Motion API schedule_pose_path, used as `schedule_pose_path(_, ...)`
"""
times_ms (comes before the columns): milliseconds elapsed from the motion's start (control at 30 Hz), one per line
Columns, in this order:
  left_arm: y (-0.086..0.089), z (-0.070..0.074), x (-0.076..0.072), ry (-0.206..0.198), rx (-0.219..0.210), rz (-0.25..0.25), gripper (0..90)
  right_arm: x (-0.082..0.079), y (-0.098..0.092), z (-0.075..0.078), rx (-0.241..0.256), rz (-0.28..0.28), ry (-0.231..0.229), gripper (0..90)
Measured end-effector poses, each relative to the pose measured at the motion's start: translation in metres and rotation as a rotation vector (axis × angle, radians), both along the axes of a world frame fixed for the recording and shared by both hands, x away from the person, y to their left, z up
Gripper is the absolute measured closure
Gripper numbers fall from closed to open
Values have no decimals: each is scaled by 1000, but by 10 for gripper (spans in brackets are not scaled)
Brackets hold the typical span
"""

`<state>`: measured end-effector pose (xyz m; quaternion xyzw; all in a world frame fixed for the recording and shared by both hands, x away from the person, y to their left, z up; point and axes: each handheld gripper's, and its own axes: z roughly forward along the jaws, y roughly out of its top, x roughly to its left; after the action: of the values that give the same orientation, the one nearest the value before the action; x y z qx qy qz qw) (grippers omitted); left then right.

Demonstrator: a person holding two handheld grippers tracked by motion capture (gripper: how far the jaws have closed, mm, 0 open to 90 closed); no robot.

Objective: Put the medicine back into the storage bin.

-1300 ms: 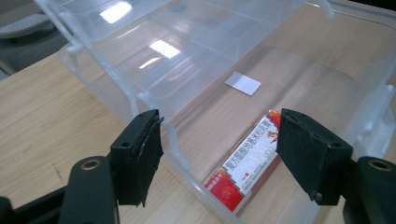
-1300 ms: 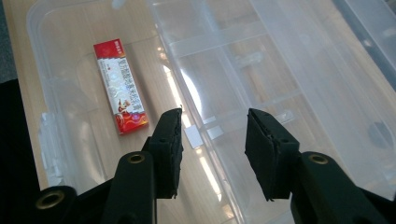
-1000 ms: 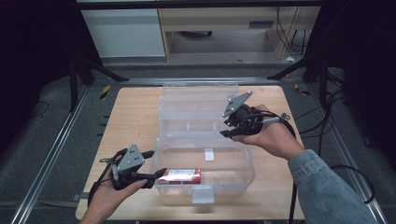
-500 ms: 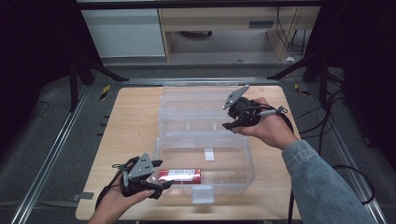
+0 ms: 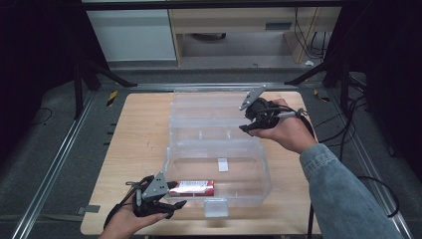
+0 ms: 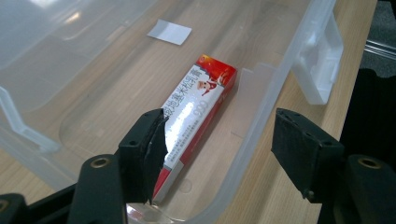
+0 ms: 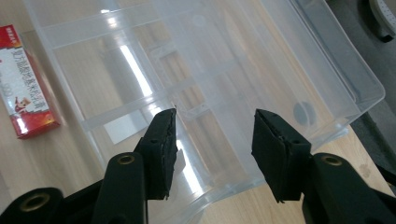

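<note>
Glossy red carton (image 6: pixel 196 112) in clear plastic box (image 6: pixel 280 93).

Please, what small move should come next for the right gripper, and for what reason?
Probably it should ease toward the raised lid of the clear box and take its edge. The red carton already lies inside, the left gripper is open beside the near wall holding nothing, and the right gripper hangs open at the lid.
</note>
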<state>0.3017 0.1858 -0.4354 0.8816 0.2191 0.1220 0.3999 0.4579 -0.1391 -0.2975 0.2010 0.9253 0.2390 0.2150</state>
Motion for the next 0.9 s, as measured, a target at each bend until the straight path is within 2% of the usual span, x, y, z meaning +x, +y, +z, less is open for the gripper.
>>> schedule_pose_path(267,-3,-4,-1,-4,20,-7,471,8,0,-1,-2,-11,-9,482)
schedule_pose_path(400,-3,-7,1,12,23,0,486,12,3,-3,-20,-6,-5,470)
schedule_pose_path(433,-5,-8,2,30,17,-10,505,15,7,-5,-33,-2,-1,476)
schedule_pose_path(467,-5,-8,2,30,17,-10,530,15,7,-5,-33,-2,-1,476)
schedule_pose_path(533,-6,-9,2,30,18,-18,548,18,10,-9,-44,6,9,497)
schedule_pose_path(600,-9,-8,3,41,12,-43,619,22,15,-15,-70,15,21,540)
schedule_pose_path(700,-11,-6,4,45,5,-54,674,27,19,-19,-91,25,28,565)
schedule_pose_path(767,-14,-5,5,41,12,-55,689,30,21,-21,-111,28,31,577)
schedule_pose_path(900,-16,-6,8,41,13,-59,700,37,21,-24,-118,21,40,589)
